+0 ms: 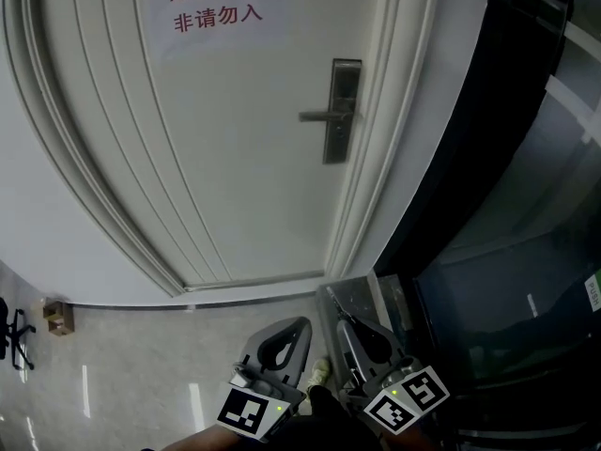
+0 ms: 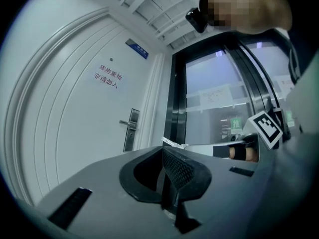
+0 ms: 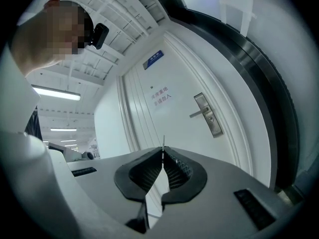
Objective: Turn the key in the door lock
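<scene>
A white door [image 1: 235, 139] carries a steel lock plate [image 1: 344, 111] with a lever handle [image 1: 322, 116] pointing left. The same lock plate appears small in the left gripper view [image 2: 131, 129] and in the right gripper view [image 3: 209, 114]. Both grippers hang low near the floor, well short of the door. My right gripper [image 1: 341, 320] [image 3: 163, 153] is shut on a thin key [image 3: 163, 141] that pokes up edge-on from its tips. My left gripper [image 1: 299, 323] [image 2: 163, 151] is shut with nothing between its pads.
A red-lettered paper sign [image 1: 216, 3] hangs on the door. A dark glass partition with a black frame [image 1: 488, 158] stands right of the door frame. On the tiled floor [image 1: 122, 365] at the left are a small brown box [image 1: 58, 316] and a chair base [image 1: 14, 334].
</scene>
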`<state>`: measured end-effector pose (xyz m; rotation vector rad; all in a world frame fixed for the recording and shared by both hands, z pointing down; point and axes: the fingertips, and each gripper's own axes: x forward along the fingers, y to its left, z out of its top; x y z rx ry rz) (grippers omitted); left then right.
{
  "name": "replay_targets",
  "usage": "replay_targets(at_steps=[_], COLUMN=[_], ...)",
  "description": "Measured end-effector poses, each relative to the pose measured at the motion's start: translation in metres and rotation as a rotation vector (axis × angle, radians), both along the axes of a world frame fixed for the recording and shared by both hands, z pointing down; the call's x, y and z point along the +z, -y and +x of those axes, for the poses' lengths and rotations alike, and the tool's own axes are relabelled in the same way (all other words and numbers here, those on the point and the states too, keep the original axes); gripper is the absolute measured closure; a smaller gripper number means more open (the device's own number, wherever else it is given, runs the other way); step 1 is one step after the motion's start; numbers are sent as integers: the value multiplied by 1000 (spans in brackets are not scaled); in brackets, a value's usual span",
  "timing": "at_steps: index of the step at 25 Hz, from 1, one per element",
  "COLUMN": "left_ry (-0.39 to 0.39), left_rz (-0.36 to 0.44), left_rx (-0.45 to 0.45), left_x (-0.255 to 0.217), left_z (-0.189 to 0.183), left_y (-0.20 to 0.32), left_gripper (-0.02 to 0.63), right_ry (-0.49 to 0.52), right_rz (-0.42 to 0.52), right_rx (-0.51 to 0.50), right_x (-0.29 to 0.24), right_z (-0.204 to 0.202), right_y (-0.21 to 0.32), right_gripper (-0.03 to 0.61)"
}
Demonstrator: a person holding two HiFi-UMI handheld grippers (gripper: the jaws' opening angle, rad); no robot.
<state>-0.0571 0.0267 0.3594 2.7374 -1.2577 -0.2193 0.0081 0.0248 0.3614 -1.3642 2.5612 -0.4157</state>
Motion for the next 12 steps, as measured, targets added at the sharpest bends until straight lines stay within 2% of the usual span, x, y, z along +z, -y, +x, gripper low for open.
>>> replay_targets(at_steps=[5,9,12], left_ry=[-1,12,26], left_rz=[-1,-7,-4], left_rx=[-14,-38,-70], left_x=[-9,-13,-14], left_z=[25,45,56], left_y=[59,104,135], left_gripper=[606,606,606], right_ry=[57,196,231], right_rz=[-35,-116,-128], right_rx=[-26,-58,-72], right_x=[-6,-6,-10], right_z=[26,53,68], right_y=[65,122,159], right_gripper=[557,557,557])
